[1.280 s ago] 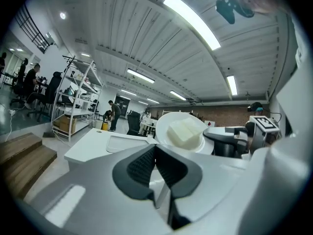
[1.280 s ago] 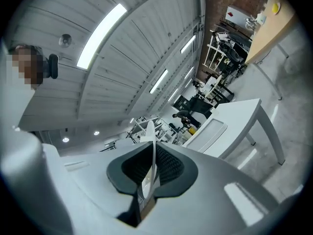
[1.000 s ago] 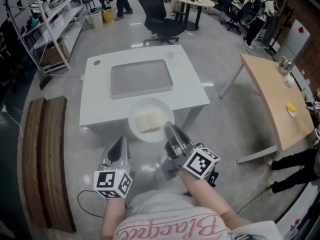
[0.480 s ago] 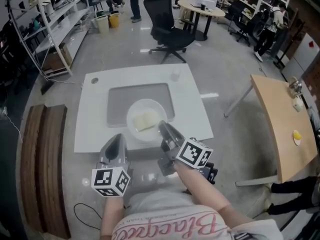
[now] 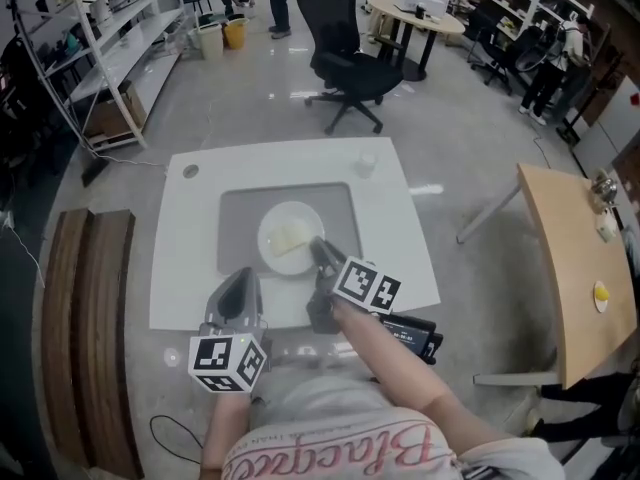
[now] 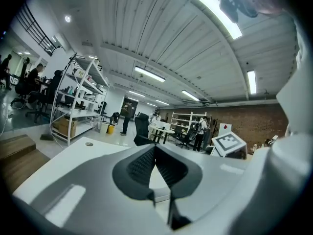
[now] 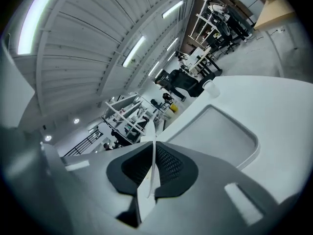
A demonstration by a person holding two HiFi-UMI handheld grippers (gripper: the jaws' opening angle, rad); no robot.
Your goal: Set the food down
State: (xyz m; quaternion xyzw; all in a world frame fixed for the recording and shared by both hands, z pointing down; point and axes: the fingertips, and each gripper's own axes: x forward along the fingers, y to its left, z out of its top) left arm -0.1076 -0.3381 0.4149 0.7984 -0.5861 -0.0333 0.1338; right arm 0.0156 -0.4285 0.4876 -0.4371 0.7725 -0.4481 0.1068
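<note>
A white plate (image 5: 272,255) carrying a pale yellow slab of food (image 5: 288,236) is over the grey tray (image 5: 238,216) set in the white table (image 5: 185,258). My right gripper (image 5: 319,249) is shut on the plate's near right rim. In the right gripper view the thin plate rim (image 7: 153,151) stands edge-on between the pads of the right gripper (image 7: 152,174), with the grey tray (image 7: 217,131) beyond. Whether the plate rests on the tray or hovers just above it, I cannot tell. My left gripper (image 5: 241,284) hangs at the table's front edge, shut and holding nothing, as the left gripper (image 6: 155,166) shows.
A small clear cup (image 5: 367,162) stands near the table's far right corner. A black office chair (image 5: 348,56) is behind the table, a wooden table (image 5: 570,258) to the right, wooden planks (image 5: 85,308) and metal shelving (image 5: 95,38) to the left.
The plate in my right gripper has travelled forward from the table's near edge to over the grey tray. The left gripper has come forward to the table's front edge.
</note>
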